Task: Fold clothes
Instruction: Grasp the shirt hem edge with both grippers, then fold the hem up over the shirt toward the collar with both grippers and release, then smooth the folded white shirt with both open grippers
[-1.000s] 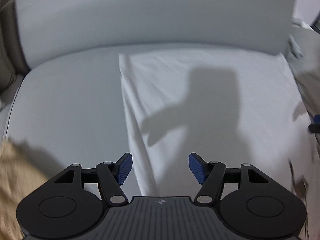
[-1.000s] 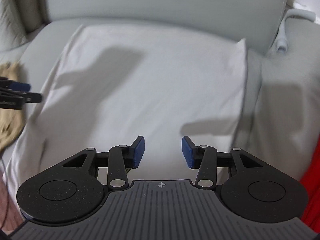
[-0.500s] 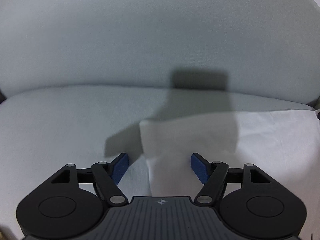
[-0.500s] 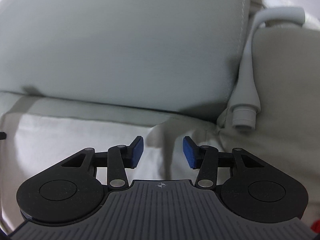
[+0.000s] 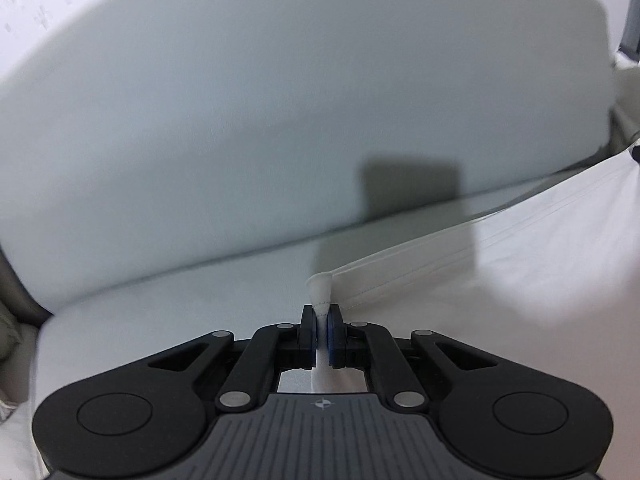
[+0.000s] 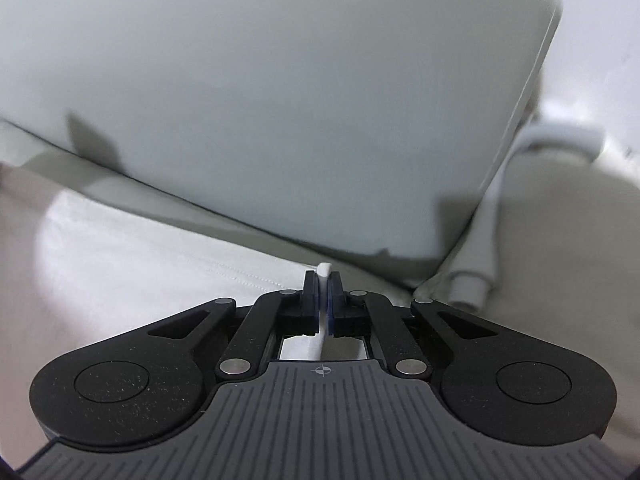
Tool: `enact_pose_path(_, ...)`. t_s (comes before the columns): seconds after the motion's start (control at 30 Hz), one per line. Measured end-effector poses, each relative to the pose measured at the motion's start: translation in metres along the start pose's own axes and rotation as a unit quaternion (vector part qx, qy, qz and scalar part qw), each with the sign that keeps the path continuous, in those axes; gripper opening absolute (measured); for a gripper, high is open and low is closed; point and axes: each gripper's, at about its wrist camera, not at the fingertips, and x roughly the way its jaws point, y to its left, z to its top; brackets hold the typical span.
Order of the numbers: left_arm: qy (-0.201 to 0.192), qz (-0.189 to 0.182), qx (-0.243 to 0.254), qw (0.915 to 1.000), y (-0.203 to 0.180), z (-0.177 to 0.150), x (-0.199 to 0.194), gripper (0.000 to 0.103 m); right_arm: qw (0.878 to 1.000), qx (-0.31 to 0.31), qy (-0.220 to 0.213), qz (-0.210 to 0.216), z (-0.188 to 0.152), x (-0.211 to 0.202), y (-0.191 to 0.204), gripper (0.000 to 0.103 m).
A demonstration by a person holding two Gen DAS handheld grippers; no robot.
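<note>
A white garment (image 5: 540,264) lies flat on a pale sofa seat, its hemmed far edge running toward the backrest. My left gripper (image 5: 321,312) is shut on the garment's far left corner, and a nub of white cloth sticks up between the pads. In the right wrist view the same white garment (image 6: 160,272) spreads out to the left. My right gripper (image 6: 323,280) is shut on its far right corner, with a small white tip showing above the fingers. Both grippers sit low, close to the seat and just short of the backrest.
The sofa's pale grey back cushion (image 5: 300,120) rises right behind both grippers and also fills the right wrist view (image 6: 280,100). A grey curved hose or handle (image 6: 484,240) lies in the gap to the right of the cushion. Bare seat (image 5: 180,304) lies left of the garment.
Both grippers were open over the garment's far corners half a second ago. They have dropped lower and shut, each pinching a corner of the white cloth.
</note>
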Motion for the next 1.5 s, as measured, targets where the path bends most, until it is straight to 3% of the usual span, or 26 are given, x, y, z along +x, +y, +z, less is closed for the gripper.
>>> enact_pose_path(0.17,-0.020,0.024,0.008,0.9995,-0.015,-0.014,-0.072,0.005,0.999,-0.013,-0.033,-0.020,-0.018,-0.069,0.012,0.003)
enact_pose_path(0.3,-0.030,0.036,-0.005,0.9989,-0.033,-0.045,-0.127,0.005,0.998,-0.002,-0.056,-0.026,-0.052,-0.128,0.020,0.003)
enact_pose_path(0.5,-0.016,0.051,-0.030,0.9981,-0.077,-0.137,-0.204,0.005,0.996,0.050,-0.066,-0.018,-0.123,-0.208,0.026,0.003)
enact_pose_path(0.63,0.007,0.041,-0.054,0.9977,-0.106,-0.202,-0.236,0.005,0.997,0.061,-0.047,-0.009,-0.196,-0.239,0.042,0.003)
enact_pose_path(0.77,0.029,0.038,-0.087,0.9951,-0.111,-0.243,-0.217,0.005,0.996,0.082,-0.020,-0.004,-0.262,-0.253,0.052,0.003)
enact_pose_path(0.9,0.014,0.046,-0.102,0.9936,-0.118,-0.261,-0.232,0.005,0.996,0.085,-0.011,-0.013,-0.296,-0.251,0.047,0.003)
enact_pose_path(1.1,0.024,0.051,-0.099,0.9935,-0.127,-0.278,-0.244,0.005,0.996,0.086,-0.031,-0.019,-0.309,-0.252,0.037,0.003)
enact_pose_path(1.2,0.032,0.054,-0.096,0.9934,-0.131,-0.285,-0.249,0.014,0.996,0.085,-0.024,-0.014,-0.317,-0.254,0.037,0.003)
enact_pose_path(1.3,0.039,0.057,-0.093,0.9932,-0.135,-0.293,-0.253,0.028,0.996,0.082,0.033,0.011,-0.327,-0.259,0.048,0.023)
enact_pose_path(1.33,0.041,0.058,-0.092,0.9932,-0.136,-0.296,-0.255,0.035,0.996,0.081,0.042,0.008,-0.329,-0.262,0.050,0.033)
enact_pose_path(1.37,0.043,0.059,-0.092,0.9931,-0.138,-0.299,-0.257,0.036,0.996,0.078,0.036,0.003,-0.331,-0.270,0.052,0.042)
enact_pose_path(1.5,-0.017,0.021,-0.078,0.9966,-0.155,-0.299,-0.280,0.036,0.996,0.075,0.024,0.044,-0.333,-0.299,0.065,0.047)
